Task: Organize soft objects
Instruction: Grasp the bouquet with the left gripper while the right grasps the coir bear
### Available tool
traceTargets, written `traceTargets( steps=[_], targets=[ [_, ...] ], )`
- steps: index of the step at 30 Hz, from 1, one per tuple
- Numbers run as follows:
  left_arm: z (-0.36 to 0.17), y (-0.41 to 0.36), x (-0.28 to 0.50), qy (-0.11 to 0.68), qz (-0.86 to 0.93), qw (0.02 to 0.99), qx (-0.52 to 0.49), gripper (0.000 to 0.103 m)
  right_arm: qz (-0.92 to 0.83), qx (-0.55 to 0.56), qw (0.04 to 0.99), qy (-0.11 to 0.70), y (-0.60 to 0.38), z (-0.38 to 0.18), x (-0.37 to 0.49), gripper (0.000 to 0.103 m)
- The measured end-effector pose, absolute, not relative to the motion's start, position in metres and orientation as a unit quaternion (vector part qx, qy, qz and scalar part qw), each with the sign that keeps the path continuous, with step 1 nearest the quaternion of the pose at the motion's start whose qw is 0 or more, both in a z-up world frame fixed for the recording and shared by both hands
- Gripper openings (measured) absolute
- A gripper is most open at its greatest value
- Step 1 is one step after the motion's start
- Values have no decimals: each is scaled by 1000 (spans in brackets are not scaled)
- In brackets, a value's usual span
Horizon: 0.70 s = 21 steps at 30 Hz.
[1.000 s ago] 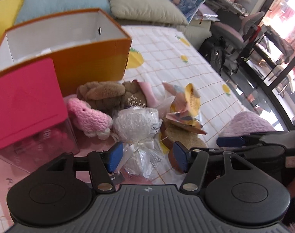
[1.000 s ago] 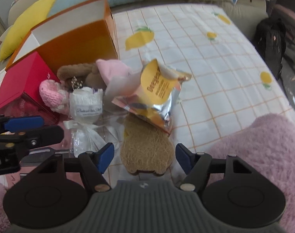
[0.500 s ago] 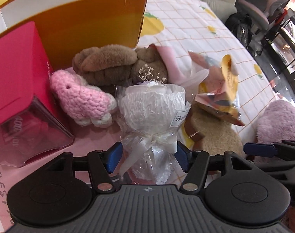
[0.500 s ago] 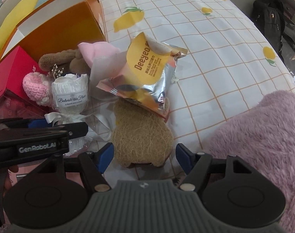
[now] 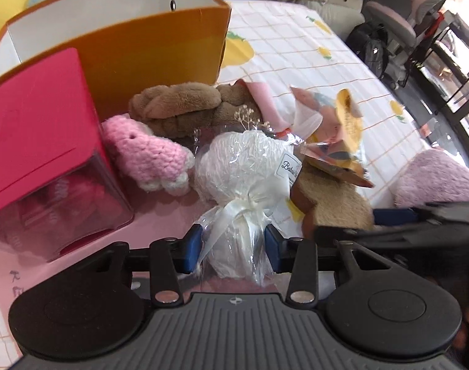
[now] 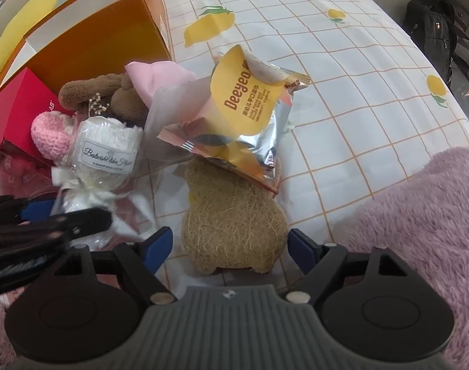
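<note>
A white wrapped bouquet (image 5: 243,178) lies on the bed; its cellophane stem sits between the blue pads of my left gripper (image 5: 233,248), whose jaws have closed in on it and touch the wrap. The bouquet also shows in the right wrist view (image 6: 106,154). My right gripper (image 6: 230,246) is open, its pads either side of a tan loofah pad (image 6: 234,219). A pink crochet toy (image 5: 145,157), a brown braided plush (image 5: 176,104), a pink cloth (image 5: 262,98) and a wipes packet (image 6: 243,123) lie close by.
An open orange box (image 5: 154,46) stands behind the pile, with a red-lidded clear box (image 5: 40,141) at the left. A purple fluffy cushion (image 6: 419,215) lies at the right. Pillows line the far edge of the lemon-print sheet (image 6: 342,77).
My left gripper moved forward and down to the bouquet and its jaws narrowed around the stem. My right gripper moved forward over the loofah pad and stayed open.
</note>
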<state>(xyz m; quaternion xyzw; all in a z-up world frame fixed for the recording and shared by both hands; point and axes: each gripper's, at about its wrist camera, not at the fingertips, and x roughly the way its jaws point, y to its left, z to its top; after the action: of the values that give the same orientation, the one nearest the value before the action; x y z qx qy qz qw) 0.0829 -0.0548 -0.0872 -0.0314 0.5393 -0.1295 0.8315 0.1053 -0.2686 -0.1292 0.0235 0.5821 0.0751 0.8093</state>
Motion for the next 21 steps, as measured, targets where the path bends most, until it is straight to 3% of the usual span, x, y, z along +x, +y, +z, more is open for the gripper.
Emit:
traceTargets(
  steps=[6, 9, 21],
  targets=[
    [-68, -51, 66, 521, -134, 842, -39, 48, 67, 5, 800, 596, -261, -140, 110, 83],
    [-62, -48, 64, 514, -134, 846, -44, 48, 60, -4, 794, 606, -260, -145, 112, 75],
    [-45, -47, 53, 483, -139, 864, -29, 48, 94, 31, 801, 590, -268, -123, 99, 73]
  ],
)
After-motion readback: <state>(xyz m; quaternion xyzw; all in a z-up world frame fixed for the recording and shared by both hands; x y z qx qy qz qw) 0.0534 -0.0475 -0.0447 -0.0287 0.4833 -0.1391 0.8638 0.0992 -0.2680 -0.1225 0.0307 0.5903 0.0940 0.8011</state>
